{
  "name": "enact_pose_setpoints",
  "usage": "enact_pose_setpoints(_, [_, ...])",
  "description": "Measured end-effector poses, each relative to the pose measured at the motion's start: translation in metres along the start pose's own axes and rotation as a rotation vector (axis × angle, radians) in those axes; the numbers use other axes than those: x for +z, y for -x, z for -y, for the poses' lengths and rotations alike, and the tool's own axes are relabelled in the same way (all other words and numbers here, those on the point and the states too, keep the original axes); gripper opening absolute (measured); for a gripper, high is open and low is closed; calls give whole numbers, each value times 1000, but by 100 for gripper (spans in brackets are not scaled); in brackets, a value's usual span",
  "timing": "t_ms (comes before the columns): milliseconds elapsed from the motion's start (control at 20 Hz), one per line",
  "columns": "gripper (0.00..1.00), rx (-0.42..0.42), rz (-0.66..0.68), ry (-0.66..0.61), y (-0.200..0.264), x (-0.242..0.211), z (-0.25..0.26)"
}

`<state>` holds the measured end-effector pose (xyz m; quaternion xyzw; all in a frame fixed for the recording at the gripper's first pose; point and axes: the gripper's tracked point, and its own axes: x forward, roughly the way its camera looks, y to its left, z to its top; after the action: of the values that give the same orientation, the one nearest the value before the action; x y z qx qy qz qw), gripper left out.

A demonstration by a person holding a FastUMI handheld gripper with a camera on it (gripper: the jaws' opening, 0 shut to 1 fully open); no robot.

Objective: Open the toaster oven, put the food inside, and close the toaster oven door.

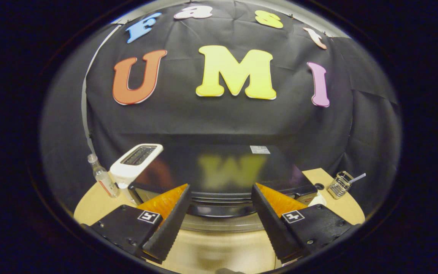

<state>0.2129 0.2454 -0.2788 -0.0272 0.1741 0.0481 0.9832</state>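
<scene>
The black toaster oven (222, 167) stands on a round wooden table (89, 205), just ahead of me and seen from above. Its glossy top mirrors the wall behind. My gripper (220, 186) is open, with its two fingers spread wide over the oven's front edge. Nothing is held between them. Below the front edge, a dark band and a curved silvery bar (222, 225) run across the gap between the fingers; I cannot tell whether the door is open or shut. A small white thing (318, 199) peeks out by the oven's right front corner, mostly hidden.
A white slot toaster (135, 163) stands against the oven's left side, with a small clear bottle (103, 178) left of it. A wire holder (340, 184) with a utensil sits on the table to the right. The black cloth wall rises close behind.
</scene>
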Motion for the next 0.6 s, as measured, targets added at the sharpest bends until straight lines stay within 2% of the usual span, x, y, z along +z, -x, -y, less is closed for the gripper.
enact_pose_setpoints(300, [100,-6,6,-28,6,-6,2])
enact_pose_setpoints(600, [100,-1,-14,-47,42,-34,1])
